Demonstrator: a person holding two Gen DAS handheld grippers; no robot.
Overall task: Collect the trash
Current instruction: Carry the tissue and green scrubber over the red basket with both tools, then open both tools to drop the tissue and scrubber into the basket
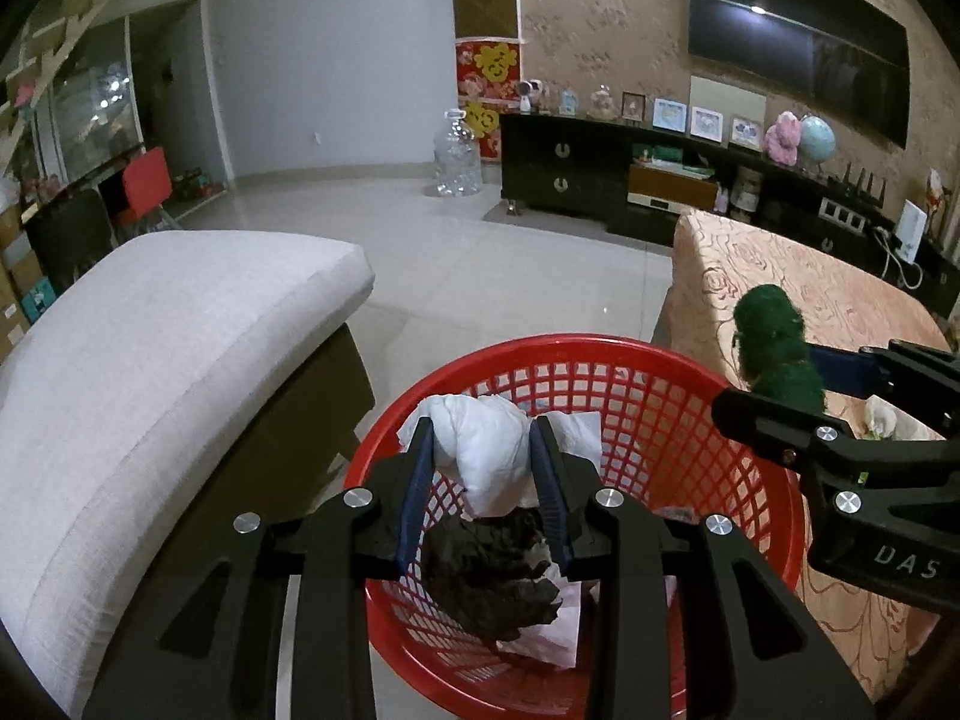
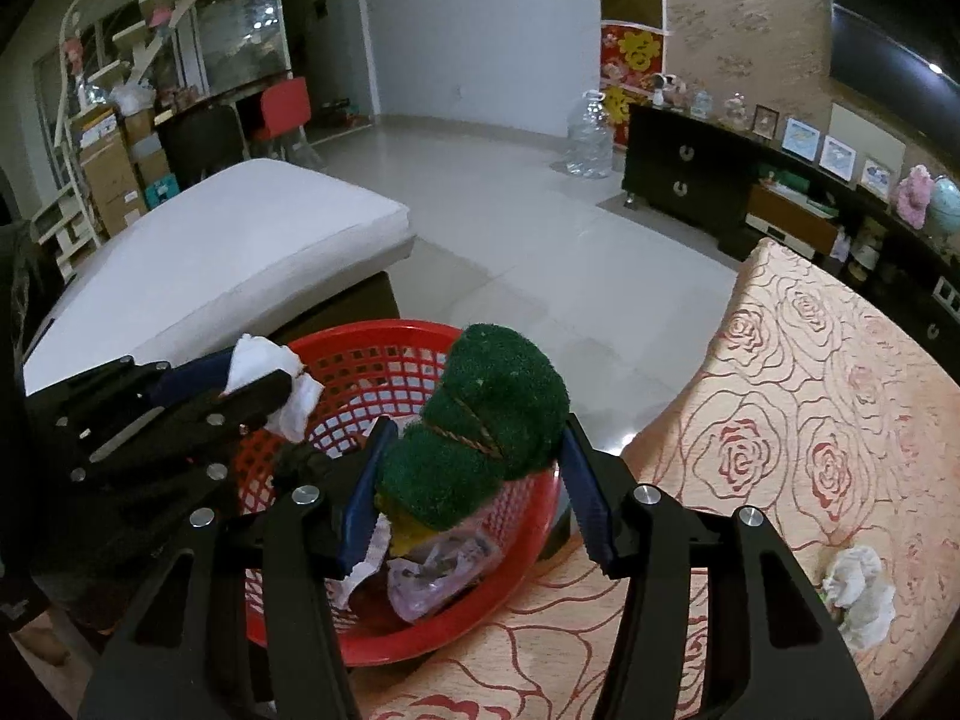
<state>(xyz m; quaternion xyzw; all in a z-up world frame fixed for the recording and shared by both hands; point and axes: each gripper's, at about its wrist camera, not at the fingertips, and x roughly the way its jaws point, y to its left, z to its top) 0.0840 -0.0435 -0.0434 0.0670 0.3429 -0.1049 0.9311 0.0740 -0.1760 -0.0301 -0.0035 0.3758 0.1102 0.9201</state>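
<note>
A red mesh basket stands on the floor beside the rose-patterned table. My left gripper is shut on a crumpled white tissue above the basket; it also shows in the right wrist view. My right gripper is shut on a green scouring pad over the basket's rim; the pad shows in the left wrist view. Dark crumpled trash, paper and a plastic wrapper lie in the basket. A white tissue wad lies on the table.
A white cushioned seat stands left of the basket. A black TV cabinet with ornaments lines the far wall. A clear water jug stands on the tiled floor.
</note>
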